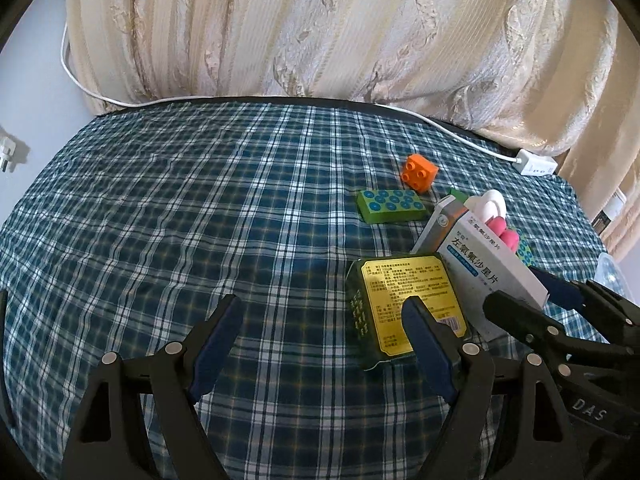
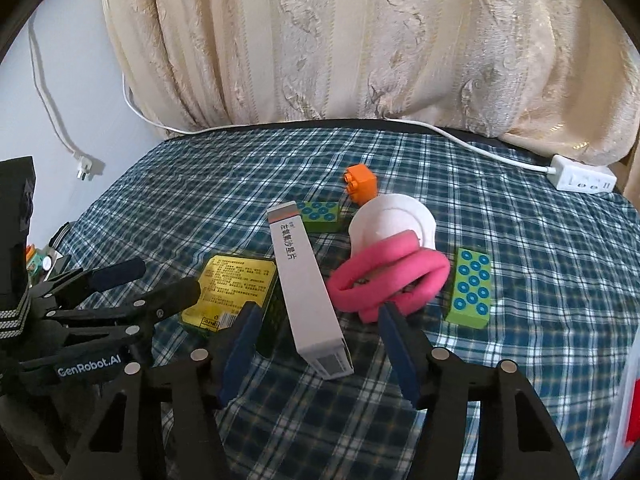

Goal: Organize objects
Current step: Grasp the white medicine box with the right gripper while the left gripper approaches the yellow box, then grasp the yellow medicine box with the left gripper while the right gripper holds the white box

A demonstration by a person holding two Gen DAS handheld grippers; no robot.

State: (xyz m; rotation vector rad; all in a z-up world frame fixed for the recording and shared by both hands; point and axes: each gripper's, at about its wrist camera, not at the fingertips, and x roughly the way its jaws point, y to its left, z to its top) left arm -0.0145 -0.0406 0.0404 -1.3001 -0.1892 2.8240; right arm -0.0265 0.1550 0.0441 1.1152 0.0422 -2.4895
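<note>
A cream curtain (image 1: 320, 28) hangs behind the plaid tabletop (image 1: 180, 208). In the left wrist view the left tool (image 1: 320, 320) stands apart and empty just before the green box (image 1: 400, 304); the white box (image 1: 488, 264) leans on it, its near end between the right tool's fingers; whether they press on it I cannot tell.

In the right wrist view the right tool (image 2: 316, 320) straddles that box with gaps on both sides, so it is not gripped; light, stiff cardboard, best taken across its narrow faces; only here the pink foam loop (image 2: 392, 276) shows whole, soft and squashy.
</note>
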